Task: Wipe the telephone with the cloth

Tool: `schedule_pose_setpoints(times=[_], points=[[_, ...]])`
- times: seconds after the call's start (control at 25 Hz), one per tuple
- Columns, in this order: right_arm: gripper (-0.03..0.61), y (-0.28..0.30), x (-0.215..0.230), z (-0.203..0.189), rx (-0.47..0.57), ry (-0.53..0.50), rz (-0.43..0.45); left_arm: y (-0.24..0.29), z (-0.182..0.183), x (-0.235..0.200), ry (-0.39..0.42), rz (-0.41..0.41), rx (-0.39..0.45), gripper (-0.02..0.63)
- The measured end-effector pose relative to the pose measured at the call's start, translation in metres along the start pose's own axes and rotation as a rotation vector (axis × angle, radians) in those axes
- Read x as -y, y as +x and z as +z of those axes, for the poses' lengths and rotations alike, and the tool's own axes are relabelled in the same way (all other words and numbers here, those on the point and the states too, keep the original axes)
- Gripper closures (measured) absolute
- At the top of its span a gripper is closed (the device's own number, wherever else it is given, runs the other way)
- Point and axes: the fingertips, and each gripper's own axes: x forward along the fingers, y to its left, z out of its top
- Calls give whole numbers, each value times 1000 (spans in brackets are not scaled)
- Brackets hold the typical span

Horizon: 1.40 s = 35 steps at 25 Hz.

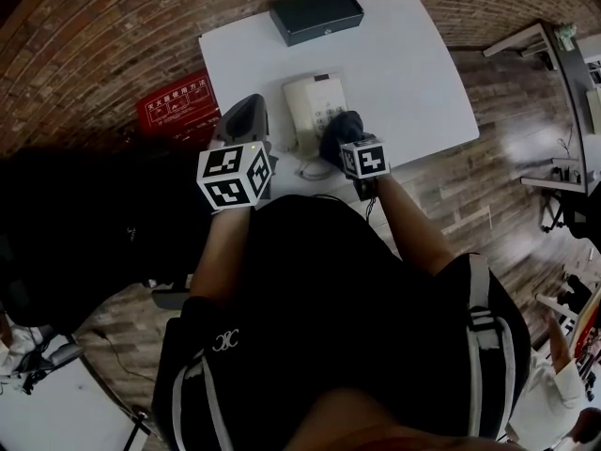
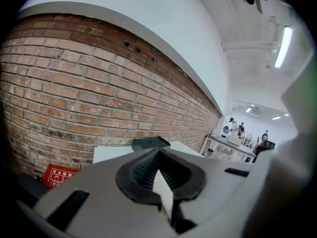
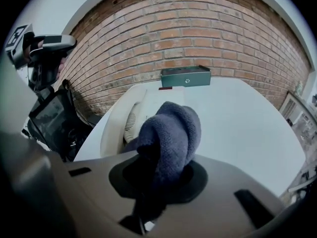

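On the white tabletop [image 1: 413, 73], close to its near edge and towards the left side, sits the telephone [image 1: 308, 101]. It is a cream desk set with the handset resting in its cradle along the left side and the keypad to the right. Its cord [image 1: 315, 170] loops off the near end, right at the tabletop's edge.

The right tongs [image 1: 346, 145] are clenched on the cloth [image 1: 338, 132], a dark blue-grey terry piece bunched into a thick roll that bulges out past the tips. In the head view the roll covers the near right part of the telephone, over the keypad. The right gripper view shows it just beside the handset [image 3: 116, 125], whose speaker grille is in sight. Whether the cloth presses on the casing cannot be told.

The left tongs [image 1: 250, 106] are closed tip to tip with nothing between them. They sit just left of the telephone over the tabletop's left edge and point up towards the brick wall [image 2: 74, 88].

A dark green box [image 1: 316, 13] with its lid shut lies at the far edge, well apart from the telephone, so its contents are not visible. To the right of the telephone the tabletop is bare all the way to its right edge. A red sign [image 1: 175, 101] lies beyond the left edge, by the bricks.
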Motion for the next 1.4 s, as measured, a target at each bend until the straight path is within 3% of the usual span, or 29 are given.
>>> schedule_pose_setpoints(times=[0.52,1.08,1.4], points=[[534,25,-32,56,43,-133,95,-19,7,-12,-2,57,39,618],[534,50,-26,114,37,-173,62,-38,1,-19,-21,120,52,618],[532,57,-15,135,47,-121,49,-41,-1,-23,-38,140,53,618]])
